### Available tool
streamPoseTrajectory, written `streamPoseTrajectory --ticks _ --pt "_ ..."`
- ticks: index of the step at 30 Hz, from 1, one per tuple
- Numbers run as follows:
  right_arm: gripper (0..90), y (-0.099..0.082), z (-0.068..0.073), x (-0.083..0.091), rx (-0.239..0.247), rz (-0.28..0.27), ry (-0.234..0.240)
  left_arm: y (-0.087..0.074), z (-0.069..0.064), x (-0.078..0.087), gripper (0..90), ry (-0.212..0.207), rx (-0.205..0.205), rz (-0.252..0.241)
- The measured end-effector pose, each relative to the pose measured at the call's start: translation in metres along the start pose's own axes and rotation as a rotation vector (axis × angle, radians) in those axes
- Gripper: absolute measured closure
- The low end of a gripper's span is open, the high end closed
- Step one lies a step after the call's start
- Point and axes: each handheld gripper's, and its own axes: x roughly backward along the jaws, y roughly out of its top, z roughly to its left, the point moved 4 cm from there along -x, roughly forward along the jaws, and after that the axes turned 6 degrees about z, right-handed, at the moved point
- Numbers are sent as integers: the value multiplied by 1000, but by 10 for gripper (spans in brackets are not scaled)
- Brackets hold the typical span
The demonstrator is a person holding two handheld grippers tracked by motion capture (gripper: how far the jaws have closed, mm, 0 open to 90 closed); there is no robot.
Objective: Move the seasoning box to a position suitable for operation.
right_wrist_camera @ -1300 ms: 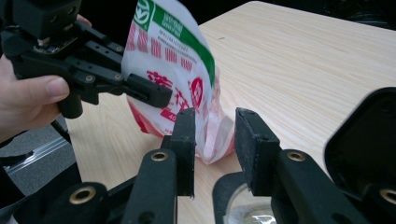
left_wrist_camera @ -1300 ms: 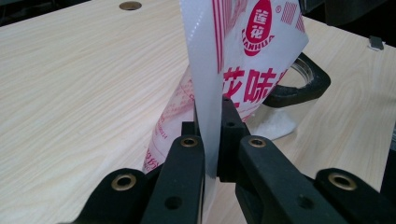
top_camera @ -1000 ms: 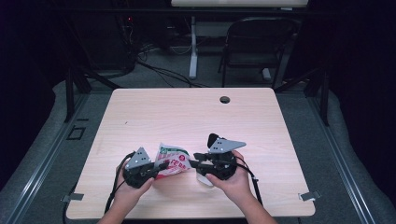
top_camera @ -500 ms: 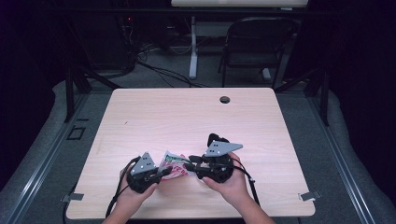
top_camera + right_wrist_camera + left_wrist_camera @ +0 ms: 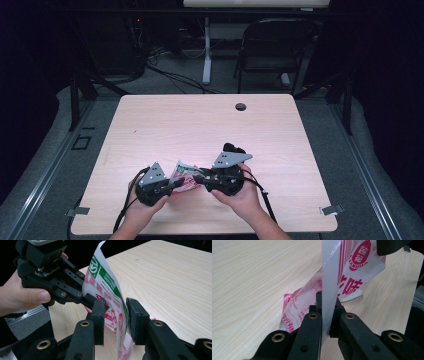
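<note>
1. Item held: a printed plastic packet (image 5: 184,176), red, white and green, which we find near the front edge of the table (image 5: 200,125), between our two grippers and lifted partly off the wood.
2. Left gripper (image 5: 172,186): in the left gripper view we see its black jaws pressed together on the packet's white sealed edge (image 5: 329,285), which runs straight up out of the clamp. The rest of the packet fans away behind it, with its lower corner touching the table top.
3. Right gripper (image 5: 197,177): in the right gripper view its jaws stand apart on either side of the packet (image 5: 110,297). They have just been closing in. We see a gap on the left side; on the right the sheet lies close to the jaw, but we count no grip there.
4. Left hand (image 5: 20,295): wrapped around the left gripper's body, thumb lying along its side, seen across from the right gripper view.
5. Right hand (image 5: 245,195): cupped under the right gripper, with a grey three-cornered plate (image 5: 231,159) on top of that gripper.
6. Table: light wood grain, with a round cable hole (image 5: 240,106) near its far edge, well apart from the packet.
7. Surroundings: a dark folding chair (image 5: 270,50) stands beyond the table on a grey floor.
</note>
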Motion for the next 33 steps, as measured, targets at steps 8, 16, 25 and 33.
streamPoseTrajectory --ticks 8,16,25,33 --pt "720 -2 -1 -2 0 13 -6 -1 1 0 900 -7 15 -4" --pt "741 -2 -1 -1 3 16 -11 -1 0 0 900 -6 10 2" --pt "751 1 -3 1 -3 5 -19 -2 -2 -2 900 -12 4 6" --pt "735 12 2 -3 19 -5 6 -2 -4 -4 897 -14 -7 13"
